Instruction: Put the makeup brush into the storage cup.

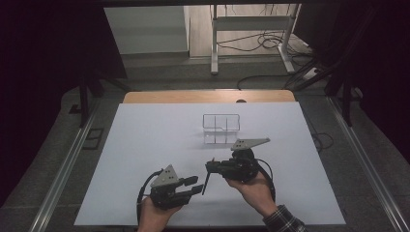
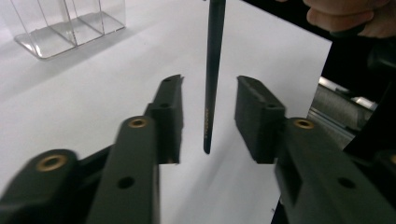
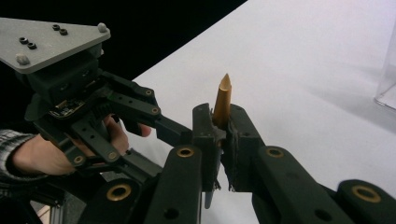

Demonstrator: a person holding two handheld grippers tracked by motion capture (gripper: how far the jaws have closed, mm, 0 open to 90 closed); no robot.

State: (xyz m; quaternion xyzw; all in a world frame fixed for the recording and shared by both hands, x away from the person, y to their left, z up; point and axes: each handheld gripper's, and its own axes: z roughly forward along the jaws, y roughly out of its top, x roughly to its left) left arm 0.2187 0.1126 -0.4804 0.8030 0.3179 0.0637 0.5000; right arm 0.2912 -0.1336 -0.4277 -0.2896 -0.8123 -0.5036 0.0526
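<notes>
Left hand [image 1: 153,215]: enters from the bottom edge of the high view and carries the left gripper.
Left gripper [image 1: 193,185]: low over the white tabletop [image 1: 145,145], pointing toward the right gripper, grey three-cornered plate on top.
Left jaws: standing apart, pads clear of the pen on both sides; the pen hangs in the gap between them, as the left gripper view shows.
Pen [image 1: 207,179]: dark, slender shaft with a gold-coloured pointed end; held in the air between the two grippers, near the front middle of the tabletop, tilted slightly off upright.
Pen lower end [image 2: 207,149]: free, just above the tabletop, between the left jaws without contact.
Pen gold end [image 3: 222,100]: projects above the right jaws in the right gripper view.
Right gripper [image 1: 211,167]: turned on its side, pointing toward the left gripper.
Right jaws: narrow, closed on the pen near its gold end.
Right hand [image 1: 254,191]: grips the right gripper; a plaid sleeve [image 1: 285,222] shows at the wrist.
Clear organiser [image 1: 221,128]: transparent box with compartments, standing on the tabletop beyond both grippers, well apart from the pen.
</notes>
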